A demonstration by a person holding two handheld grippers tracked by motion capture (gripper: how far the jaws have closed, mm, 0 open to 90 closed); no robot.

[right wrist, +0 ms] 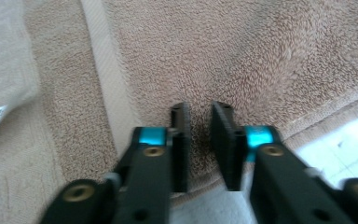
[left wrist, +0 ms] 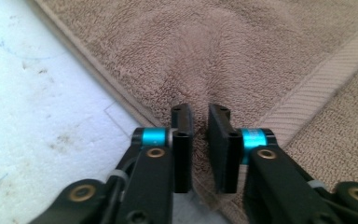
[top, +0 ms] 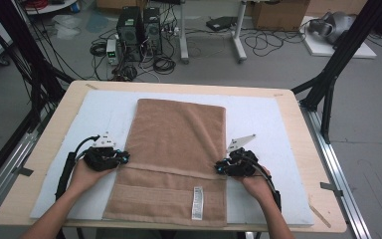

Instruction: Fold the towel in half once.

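1. Left gripper (top: pixel 125 158) at centre-left pinches the towel's edge, jaws nearly closed on a raised fold.
2. Brown towel (top: pixel 179 144) lies mid-frame on the white mat (top: pixel 258 114): fluffy, woven band, white label (top: pixel 197 202) low.
3. Right gripper (top: pixel 219 168) at centre-right pinches the opposite edge the same way.

Brown towel (top: pixel 176 149) lay flat between the claws, lengthwise, near end folded over, white label up; each side edge sat within a claw.

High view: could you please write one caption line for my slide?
A person's left gripper and right gripper grip opposite side edges of a brown towel on a white-padded table.
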